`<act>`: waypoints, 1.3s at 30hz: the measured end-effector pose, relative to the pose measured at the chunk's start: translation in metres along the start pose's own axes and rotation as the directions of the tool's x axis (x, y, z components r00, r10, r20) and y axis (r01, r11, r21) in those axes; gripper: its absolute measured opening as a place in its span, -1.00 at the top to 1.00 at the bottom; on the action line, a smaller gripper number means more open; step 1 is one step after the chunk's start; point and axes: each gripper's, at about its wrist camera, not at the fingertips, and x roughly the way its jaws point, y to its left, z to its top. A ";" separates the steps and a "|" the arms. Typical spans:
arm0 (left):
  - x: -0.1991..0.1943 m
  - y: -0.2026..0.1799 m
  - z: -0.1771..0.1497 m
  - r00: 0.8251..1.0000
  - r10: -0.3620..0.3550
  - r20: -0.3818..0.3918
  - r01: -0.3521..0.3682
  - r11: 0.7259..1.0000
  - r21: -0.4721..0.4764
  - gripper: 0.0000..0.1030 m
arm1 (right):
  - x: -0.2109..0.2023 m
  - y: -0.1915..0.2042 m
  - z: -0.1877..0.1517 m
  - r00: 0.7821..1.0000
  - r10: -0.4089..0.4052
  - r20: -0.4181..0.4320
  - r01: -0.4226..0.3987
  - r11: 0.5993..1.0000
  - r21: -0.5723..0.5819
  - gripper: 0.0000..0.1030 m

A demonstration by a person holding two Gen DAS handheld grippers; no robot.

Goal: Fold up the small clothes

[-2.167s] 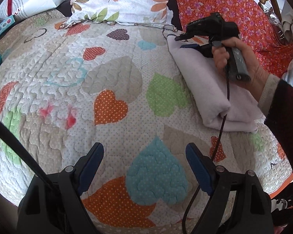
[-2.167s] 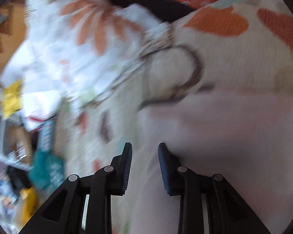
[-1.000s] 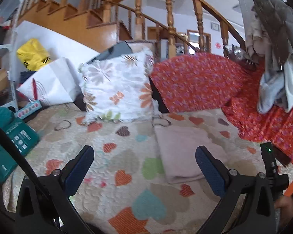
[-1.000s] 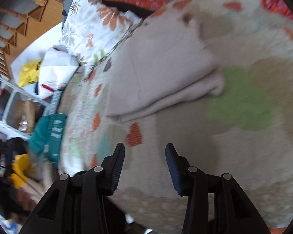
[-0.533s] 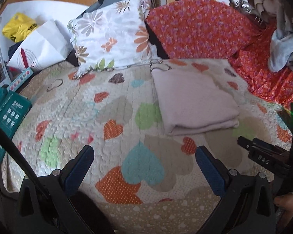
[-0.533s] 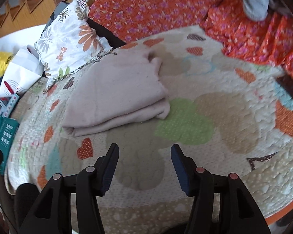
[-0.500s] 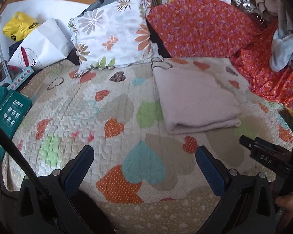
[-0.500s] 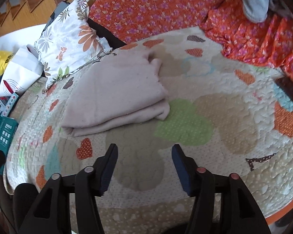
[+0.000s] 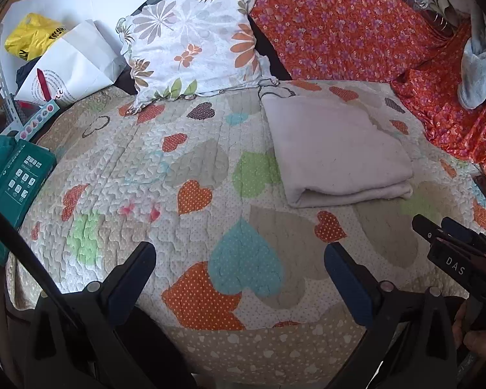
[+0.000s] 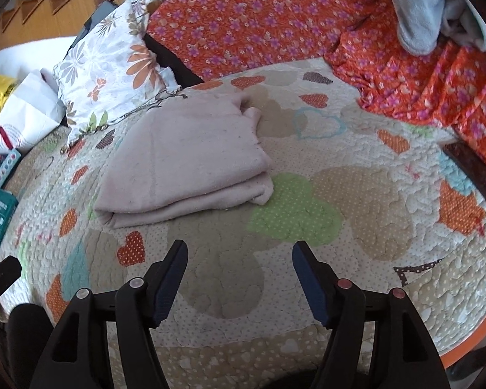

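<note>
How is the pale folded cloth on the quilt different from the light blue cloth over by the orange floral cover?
The pale folded cloth is pinkish-beige, folded flat into neat layers and lying on the heart quilt. The light blue cloth is bunched in a loose, unfolded heap on the orange floral cover. Both look soft, and neither gripper touches them.

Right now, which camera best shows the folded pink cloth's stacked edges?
Right wrist: the folded pink cloth shows its layered front edge and loose right corner. Left wrist shows mostly the cloth's flat top, its front fold thinner.
</note>
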 end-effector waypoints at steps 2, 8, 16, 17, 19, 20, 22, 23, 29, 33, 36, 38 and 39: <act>0.001 0.002 -0.001 1.000 -0.001 -0.007 0.001 1.000 -0.007 -1.00 | 0.000 0.003 -0.002 1.000 -0.007 -0.007 0.007 1.000 -0.008 -0.42; 0.004 0.006 -0.001 1.000 0.008 -0.019 -0.009 1.000 -0.018 -1.00 | -0.001 0.004 -0.005 1.000 -0.009 -0.015 0.009 1.000 -0.012 -0.43; 0.009 0.006 -0.004 0.999 0.015 -0.036 -0.016 1.000 -0.018 -1.00 | -0.001 0.002 -0.008 0.999 -0.013 -0.034 0.013 1.000 0.005 -0.45; 0.010 0.006 -0.004 0.999 0.015 -0.039 -0.015 1.000 -0.020 -1.00 | -0.001 0.003 -0.009 0.999 -0.014 -0.039 0.015 1.000 0.004 -0.46; 0.011 0.006 -0.005 0.999 0.016 -0.043 -0.017 1.000 -0.022 -1.00 | 0.000 0.005 -0.011 0.999 -0.018 -0.047 0.017 1.000 -0.002 -0.46; 0.012 0.007 -0.005 0.999 0.016 -0.044 -0.017 1.000 -0.022 -1.00 | 0.000 0.006 -0.011 0.999 -0.020 -0.049 0.020 1.000 -0.006 -0.47; 0.013 0.007 -0.005 0.999 0.015 -0.049 -0.016 1.000 -0.023 -1.00 | 0.001 0.009 -0.012 0.998 -0.029 -0.054 0.027 0.999 -0.021 -0.48; 0.014 0.007 -0.005 0.999 0.015 -0.050 -0.016 1.000 -0.023 -1.00 | 0.002 0.010 -0.012 0.998 -0.032 -0.058 0.031 0.999 -0.029 -0.48; 0.018 0.009 -0.007 0.998 0.020 -0.061 -0.021 0.999 -0.028 -1.00 | 0.006 0.015 -0.014 0.996 -0.050 -0.073 0.046 0.997 -0.054 -0.49; 0.022 0.010 -0.008 0.997 0.025 -0.074 -0.027 0.999 -0.031 -1.00 | 0.008 0.015 -0.014 0.995 -0.056 -0.081 0.052 0.997 -0.055 -0.49; 0.025 0.011 -0.009 0.996 0.023 -0.087 -0.026 0.999 -0.036 -1.00 | 0.009 0.016 -0.014 0.995 -0.060 -0.085 0.055 0.997 -0.059 -0.50; 0.026 0.011 -0.010 0.996 0.022 -0.092 -0.025 0.999 -0.038 -1.00 | 0.010 0.017 -0.014 0.994 -0.065 -0.085 0.060 0.996 -0.063 -0.50; 0.027 0.011 -0.009 0.995 0.022 -0.093 -0.026 0.999 -0.038 -1.00 | 0.010 0.017 -0.015 0.994 -0.066 -0.085 0.061 0.996 -0.065 -0.50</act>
